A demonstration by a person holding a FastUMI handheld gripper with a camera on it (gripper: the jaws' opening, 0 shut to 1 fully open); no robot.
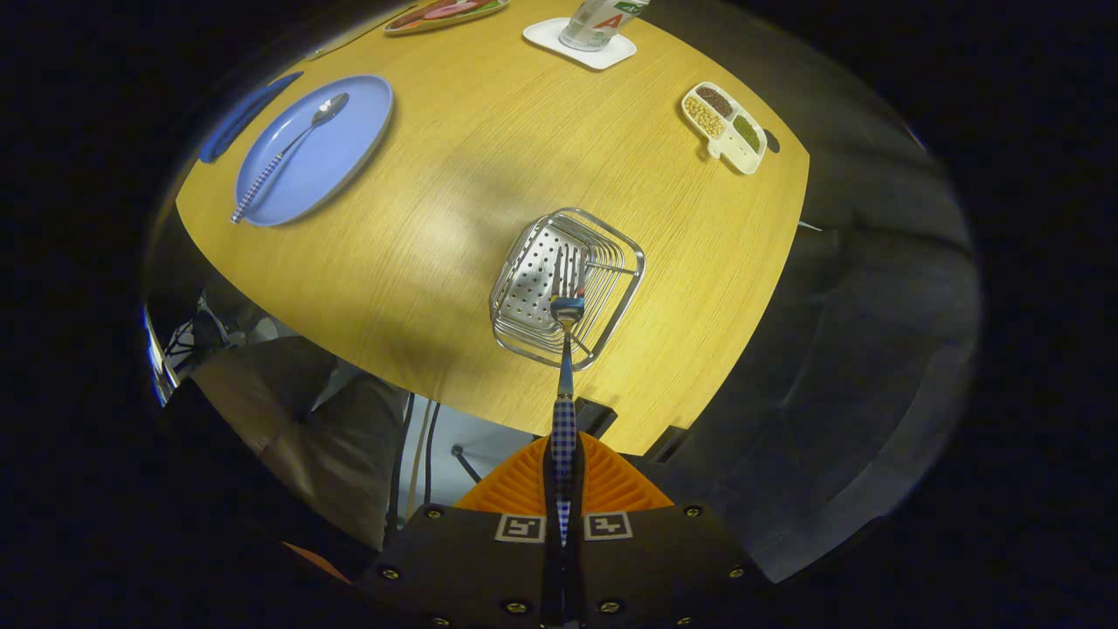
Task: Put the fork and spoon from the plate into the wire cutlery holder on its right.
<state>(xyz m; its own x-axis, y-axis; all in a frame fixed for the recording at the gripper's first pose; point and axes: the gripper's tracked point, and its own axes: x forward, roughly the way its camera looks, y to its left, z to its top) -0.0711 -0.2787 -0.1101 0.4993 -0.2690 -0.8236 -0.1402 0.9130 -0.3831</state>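
Note:
My gripper (pixel 564 476) is shut on the checked handle of the fork (pixel 566 349), which points straight ahead with its tines over the wire cutlery holder (pixel 603 306). The holder stands on the wooden table just beyond the fingers, near the table's front edge. Far to the left lies the blue plate (pixel 349 148) with the spoon (pixel 288 153) on it, bowl away from me, checked handle reaching past the plate's near rim.
A white divided dish (pixel 727 127) with beans and seeds sits to the right beyond the holder. A bottle on a white coaster (pixel 581 45) stands at the far side, with another dish (pixel 441 13) to its left. A blue object (pixel 244 114) lies beside the plate.

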